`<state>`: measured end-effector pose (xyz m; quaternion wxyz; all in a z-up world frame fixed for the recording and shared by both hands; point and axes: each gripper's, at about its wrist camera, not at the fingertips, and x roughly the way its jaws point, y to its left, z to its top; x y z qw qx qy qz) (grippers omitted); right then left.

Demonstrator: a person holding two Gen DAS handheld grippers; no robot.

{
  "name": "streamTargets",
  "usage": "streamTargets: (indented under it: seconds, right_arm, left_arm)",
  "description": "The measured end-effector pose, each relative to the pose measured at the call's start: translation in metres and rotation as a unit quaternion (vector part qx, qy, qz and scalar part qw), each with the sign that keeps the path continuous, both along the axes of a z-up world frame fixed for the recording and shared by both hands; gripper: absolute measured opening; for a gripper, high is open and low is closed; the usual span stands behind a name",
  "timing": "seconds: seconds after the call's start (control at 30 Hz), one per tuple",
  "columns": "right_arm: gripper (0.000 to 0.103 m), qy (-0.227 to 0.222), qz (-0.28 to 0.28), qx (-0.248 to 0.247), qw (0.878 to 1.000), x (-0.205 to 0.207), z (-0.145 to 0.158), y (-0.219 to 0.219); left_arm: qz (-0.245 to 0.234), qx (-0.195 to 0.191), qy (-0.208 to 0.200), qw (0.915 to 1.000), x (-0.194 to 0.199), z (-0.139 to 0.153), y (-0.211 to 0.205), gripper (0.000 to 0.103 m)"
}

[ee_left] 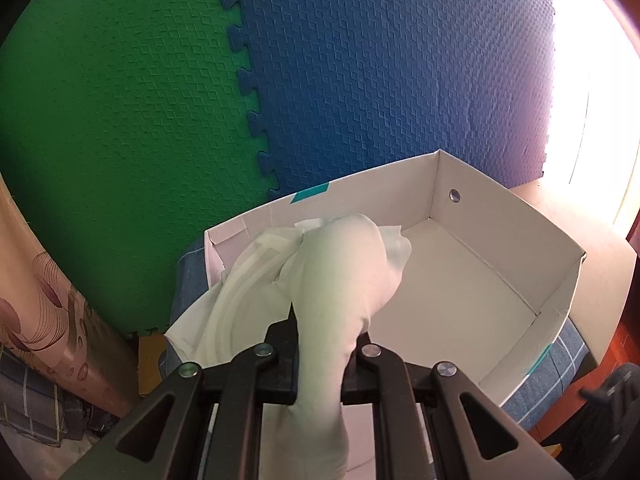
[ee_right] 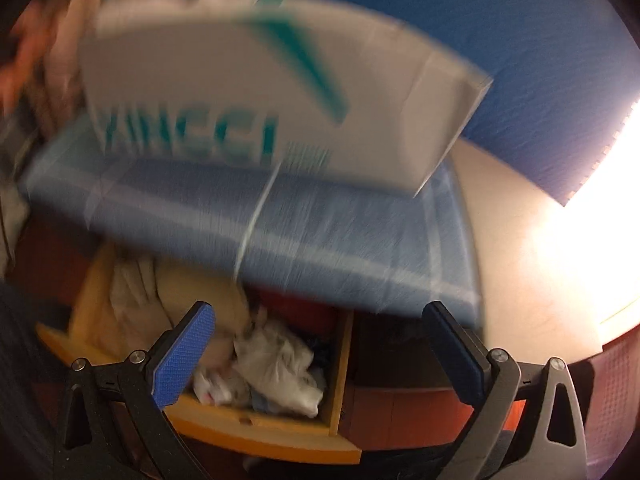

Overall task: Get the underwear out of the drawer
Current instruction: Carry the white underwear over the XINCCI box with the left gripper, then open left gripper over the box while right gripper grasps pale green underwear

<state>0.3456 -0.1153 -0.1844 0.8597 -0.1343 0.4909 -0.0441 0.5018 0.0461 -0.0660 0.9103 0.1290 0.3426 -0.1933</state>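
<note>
My left gripper (ee_left: 320, 344) is shut on a pale greenish-white piece of underwear (ee_left: 340, 276), which drapes over the near left corner of a white cardboard box (ee_left: 560, 280). In the blurred right wrist view, my right gripper (ee_right: 320, 344) stands open with nothing between its blue pads (ee_right: 182, 360). It hovers above an open wooden drawer (ee_right: 256, 430) that holds crumpled white cloth (ee_right: 276, 364), beige cloth (ee_right: 168, 292) and something red (ee_right: 300, 312). The white box (ee_right: 240, 88) with teal lettering sits above on a blue checked cloth (ee_right: 320, 232).
Green (ee_left: 120, 120) and blue (ee_left: 400, 80) foam mats cover the wall behind the box. A patterned curtain (ee_left: 44, 300) hangs at the left. Bright window glare (ee_left: 592, 100) fills the right side. A pale tabletop edge (ee_right: 520, 260) shows to the right of the checked cloth.
</note>
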Motion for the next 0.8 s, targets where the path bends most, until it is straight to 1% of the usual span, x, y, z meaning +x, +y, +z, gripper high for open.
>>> streamTargets:
  seconds: [0.07, 0.13, 0.27, 0.37, 0.47, 0.5, 0.57, 0.63, 0.7, 0.73, 0.8]
  right_arm:
    - [0.102, 0.021, 0.010, 0.001, 1.000, -0.004, -0.024, 0.001]
    - [0.102, 0.050, 0.008, 0.009, 0.999, -0.006, -0.047, 0.000]
    - [0.102, 0.101, 0.002, 0.074, 0.992, -0.005, -0.081, -0.001]
    - [0.102, 0.118, -0.004, 0.101, 0.988, -0.002, -0.094, -0.005]
    - [0.102, 0.109, -0.013, 0.122, 0.986, 0.000, -0.091, -0.022]
    - [0.102, 0.104, -0.014, 0.125, 0.987, 0.000, -0.089, -0.031]
    - [0.102, 0.094, -0.027, 0.112, 0.989, 0.002, -0.086, -0.046]
    - [0.102, 0.095, -0.040, 0.103, 0.989, 0.004, -0.086, -0.057]
    - [0.102, 0.113, -0.036, 0.129, 0.984, 0.005, -0.095, -0.061]
    - [0.102, 0.120, -0.031, 0.131, 0.984, 0.005, -0.100, -0.058]
    - [0.102, 0.135, -0.012, 0.114, 0.984, 0.007, -0.112, -0.046]
  left_arm:
    - [0.001, -0.005, 0.007, 1.0000, 0.003, 0.000, 0.000, 0.012]
    - [0.003, -0.005, 0.010, 0.9999, 0.005, -0.001, -0.001, 0.012]
    - [0.007, 0.000, 0.019, 0.9998, 0.009, -0.007, -0.006, 0.012]
    - [0.007, 0.002, 0.026, 0.9996, 0.011, -0.009, -0.008, 0.012]
    - [0.006, -0.008, 0.028, 0.9996, 0.011, -0.006, -0.011, 0.012]
    - [0.004, -0.015, 0.026, 0.9995, 0.011, -0.003, -0.011, 0.012]
    - [-0.001, -0.024, 0.019, 0.9995, 0.010, 0.005, -0.013, 0.012]
    - [-0.010, -0.026, 0.020, 0.9994, 0.011, 0.007, -0.018, 0.012]
    - [-0.009, -0.010, 0.036, 0.9993, 0.016, 0.001, -0.022, 0.012]
    - [-0.003, -0.004, 0.051, 0.9987, 0.021, -0.006, -0.022, 0.012]
    - [0.016, 0.003, 0.082, 0.9965, 0.033, -0.022, -0.019, 0.012]
